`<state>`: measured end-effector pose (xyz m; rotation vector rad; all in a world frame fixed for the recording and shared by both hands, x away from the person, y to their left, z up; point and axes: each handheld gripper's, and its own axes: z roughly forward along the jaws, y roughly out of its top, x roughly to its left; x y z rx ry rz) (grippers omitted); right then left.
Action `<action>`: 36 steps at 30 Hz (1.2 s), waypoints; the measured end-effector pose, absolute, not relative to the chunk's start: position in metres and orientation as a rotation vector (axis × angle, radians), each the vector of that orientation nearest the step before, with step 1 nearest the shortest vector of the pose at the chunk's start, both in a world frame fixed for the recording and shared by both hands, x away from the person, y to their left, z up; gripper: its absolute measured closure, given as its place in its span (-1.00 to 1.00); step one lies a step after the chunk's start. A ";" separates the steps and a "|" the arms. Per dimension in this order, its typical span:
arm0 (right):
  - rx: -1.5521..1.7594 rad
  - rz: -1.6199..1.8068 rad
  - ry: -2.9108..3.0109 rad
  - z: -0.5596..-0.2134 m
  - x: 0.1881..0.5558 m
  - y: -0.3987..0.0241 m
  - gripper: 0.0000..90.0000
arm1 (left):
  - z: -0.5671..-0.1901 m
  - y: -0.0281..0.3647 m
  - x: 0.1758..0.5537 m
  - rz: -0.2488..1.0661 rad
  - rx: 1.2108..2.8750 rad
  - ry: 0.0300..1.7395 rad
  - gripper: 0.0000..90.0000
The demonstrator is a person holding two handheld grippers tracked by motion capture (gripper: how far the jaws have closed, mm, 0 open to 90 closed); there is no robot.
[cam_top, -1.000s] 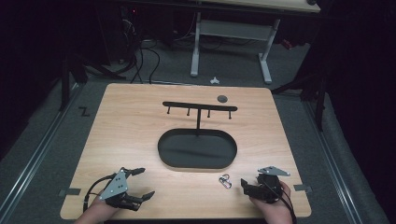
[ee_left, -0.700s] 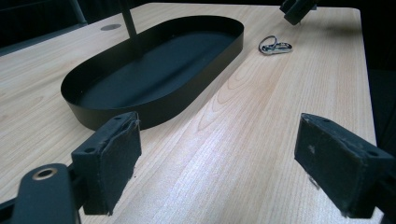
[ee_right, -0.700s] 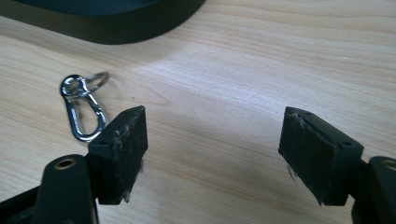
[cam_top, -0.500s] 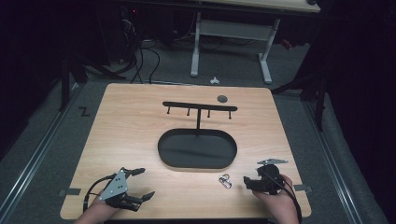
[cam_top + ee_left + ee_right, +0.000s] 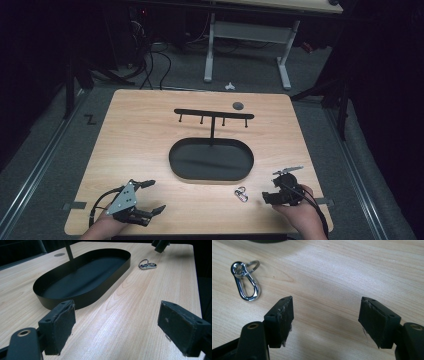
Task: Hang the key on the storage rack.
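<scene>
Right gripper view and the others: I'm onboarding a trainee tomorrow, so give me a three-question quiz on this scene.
1. True or false: the metal clip lies inside the black oval tray.
2. Which gripper is nearer the clip? A) left gripper B) right gripper
3. Fill in: the hook rack stands at the tray's ____ edge, away from the person.

Key: 1. False, it lies on the table beside the tray. 2. B. 3. Far.
</scene>
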<state>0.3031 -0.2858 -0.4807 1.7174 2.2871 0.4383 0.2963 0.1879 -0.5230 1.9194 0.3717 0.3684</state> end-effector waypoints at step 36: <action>1.629 0.384 2.471 -0.466 0.297 -0.253 -0.02 | -0.523 0.187 0.296 0.372 1.929 0.354 -0.66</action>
